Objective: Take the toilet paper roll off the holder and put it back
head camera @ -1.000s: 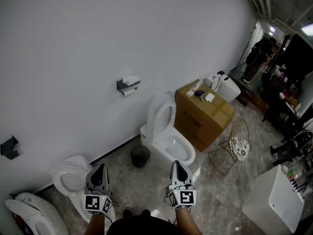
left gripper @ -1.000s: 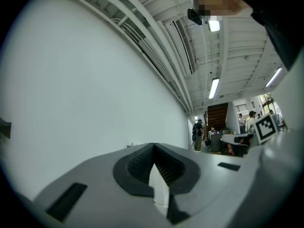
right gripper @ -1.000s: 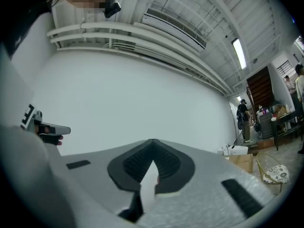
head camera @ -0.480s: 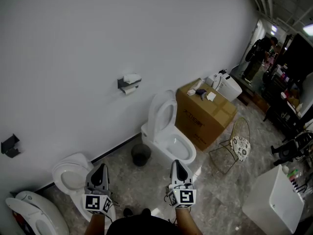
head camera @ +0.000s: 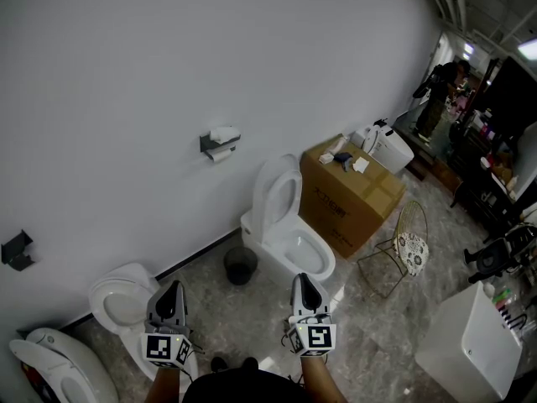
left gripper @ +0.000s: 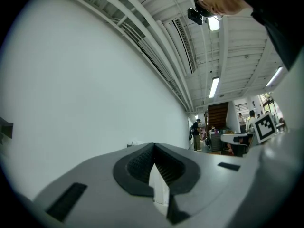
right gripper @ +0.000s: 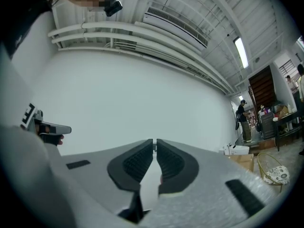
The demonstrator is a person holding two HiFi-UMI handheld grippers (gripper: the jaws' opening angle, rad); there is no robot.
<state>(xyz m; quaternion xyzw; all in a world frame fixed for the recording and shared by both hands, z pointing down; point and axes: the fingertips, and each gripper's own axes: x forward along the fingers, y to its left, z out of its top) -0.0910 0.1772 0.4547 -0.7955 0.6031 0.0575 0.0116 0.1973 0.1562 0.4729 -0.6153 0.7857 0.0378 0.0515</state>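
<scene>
Pointing toward the wall from the bottom edge of the head view, the left gripper (head camera: pixel 174 286) and right gripper (head camera: pixel 302 280) each have their jaws pressed together, with nothing between them. Each gripper view shows the ribbed pads meeting at the tips. The person's arms are cut off by the lower frame edge.

Just beyond the left gripper, at lower left, stands a toilet (head camera: pixel 124 302). A 2nd toilet (head camera: pixel 46 366) in the bottom left corner is partly out of frame. Past the right gripper, at centre, a 3rd toilet (head camera: pixel 284 225) stands with its lid up against the wall. A dark bin (head camera: pixel 240 267) sits on the floor just left of it and a cardboard box (head camera: pixel 352 198) just right of it. Small items lie on the box, too small to identify. A wire chair (head camera: pixel 401 248) stands right of the box, and a white cabinet (head camera: pixel 470 353) fills the lower right corner.

On the wall, above the bin and left of the raised lid, the roll (head camera: pixel 222 154) hangs on the holder (head camera: pixel 207 144), well apart from both grippers. The bin and the 3rd toilet stand below it, between it and the grippers.

A dark bracket (head camera: pixel 15 251) sits on the wall at far left. At upper right, a person (head camera: pixel 436 99) stands in a cluttered, dim area that is hard to read.
</scene>
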